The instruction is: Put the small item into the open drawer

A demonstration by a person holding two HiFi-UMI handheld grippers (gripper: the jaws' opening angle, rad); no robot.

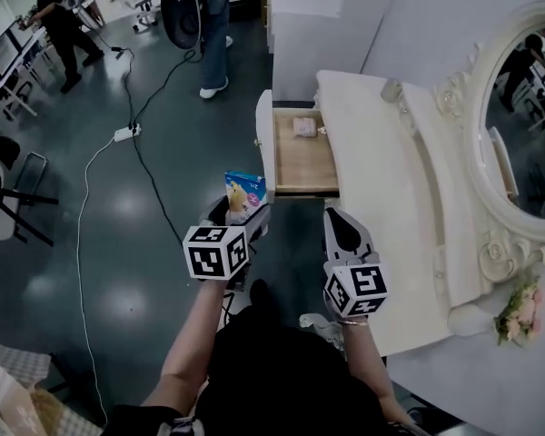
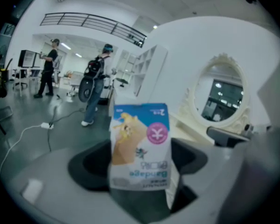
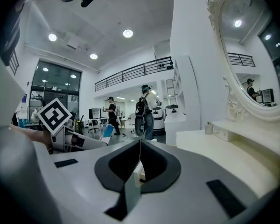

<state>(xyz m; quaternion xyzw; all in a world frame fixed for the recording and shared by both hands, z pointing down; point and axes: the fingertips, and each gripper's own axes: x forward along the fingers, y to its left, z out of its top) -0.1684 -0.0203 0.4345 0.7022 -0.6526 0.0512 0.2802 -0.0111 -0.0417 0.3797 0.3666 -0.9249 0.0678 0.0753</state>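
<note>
Two tools (image 1: 241,210) (image 1: 338,221), one packet (image 1: 245,189), one drawer (image 1: 302,163)

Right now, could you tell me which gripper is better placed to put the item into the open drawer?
Left. The left gripper is shut on the bandage packet, close in front of the open drawer. The right gripper is shut with nothing in it.

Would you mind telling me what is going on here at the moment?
A person is working with a handheld gripper in each hand. The left gripper is shut on a small bandage packet, held in the air short of the open drawer of the white dressing table. The right gripper is shut and empty. The packet is not yet in the drawer, where a small pale item lies.
</note>
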